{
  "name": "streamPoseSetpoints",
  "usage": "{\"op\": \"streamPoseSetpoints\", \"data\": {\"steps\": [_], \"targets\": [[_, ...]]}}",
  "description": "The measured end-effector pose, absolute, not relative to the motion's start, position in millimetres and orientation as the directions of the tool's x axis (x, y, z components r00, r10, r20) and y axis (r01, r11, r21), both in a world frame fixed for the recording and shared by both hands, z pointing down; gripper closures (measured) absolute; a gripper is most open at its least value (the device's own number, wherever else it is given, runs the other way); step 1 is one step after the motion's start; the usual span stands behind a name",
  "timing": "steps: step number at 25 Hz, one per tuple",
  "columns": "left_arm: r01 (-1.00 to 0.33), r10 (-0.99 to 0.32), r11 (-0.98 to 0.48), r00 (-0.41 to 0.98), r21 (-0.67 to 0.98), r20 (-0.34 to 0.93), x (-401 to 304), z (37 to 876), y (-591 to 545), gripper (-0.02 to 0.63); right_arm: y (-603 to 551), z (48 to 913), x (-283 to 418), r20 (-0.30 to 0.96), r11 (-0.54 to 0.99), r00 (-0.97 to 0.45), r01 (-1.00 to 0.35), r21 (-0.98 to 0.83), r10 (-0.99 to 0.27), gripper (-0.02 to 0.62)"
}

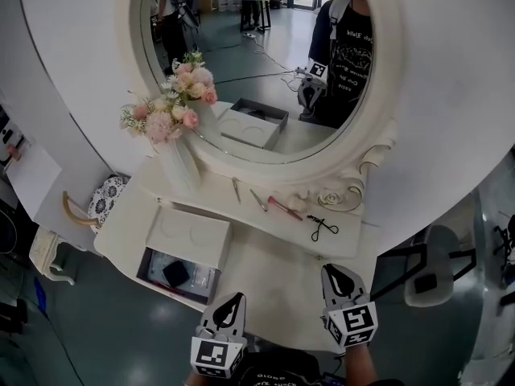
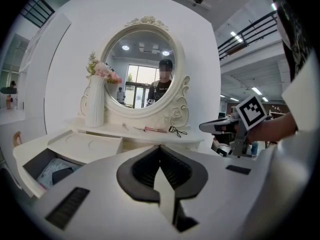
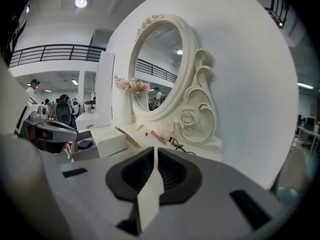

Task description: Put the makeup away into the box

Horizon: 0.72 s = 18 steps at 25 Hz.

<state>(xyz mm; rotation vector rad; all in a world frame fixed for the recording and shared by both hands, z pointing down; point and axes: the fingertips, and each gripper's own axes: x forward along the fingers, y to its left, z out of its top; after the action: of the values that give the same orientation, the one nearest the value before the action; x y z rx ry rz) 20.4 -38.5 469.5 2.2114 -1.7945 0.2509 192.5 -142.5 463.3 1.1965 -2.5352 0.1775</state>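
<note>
Head view: left tongs (image 1: 233,300) & right tongs (image 1: 331,269) are seen closed, nothing between them, held low over the near edge of the table (image 1: 273,272), clear of everything; judged a travel posture before any pick. The box (image 1: 173,290) is set open at front left w/ its lid (image 1: 189,233) laid just behind, prob. for easy drop-in. Makeup is left on the shelf (image 1: 346,244) under the mirror (image 1: 265,63), well apart from the box: eyelash curler (image 1: 322,228), pink stick (image 1: 284,207), two small tools (image 1: 258,200).
</note>
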Motion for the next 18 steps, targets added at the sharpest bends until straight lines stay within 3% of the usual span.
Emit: {"op": "streamPoseSetpoints", "data": {"steps": [4, 18], "targets": [[-0.971, -0.915, -0.219, 0.239, 0.098, 0.324, 10.1, 472.3, -44.1, 0.591, -154.9, 464.8, 189.2, 0.375, 0.619, -0.563, -0.784, 0.039, -0.737, 0.469], [-0.965, -0.900, -0.239, 0.263, 0.112, 0.348, -20.5, 482.4, -70.8, 0.591, -200.3, 455.2, 169.7, 0.373, 0.600, -0.532, -0.796, 0.087, -0.760, 0.448]]}}
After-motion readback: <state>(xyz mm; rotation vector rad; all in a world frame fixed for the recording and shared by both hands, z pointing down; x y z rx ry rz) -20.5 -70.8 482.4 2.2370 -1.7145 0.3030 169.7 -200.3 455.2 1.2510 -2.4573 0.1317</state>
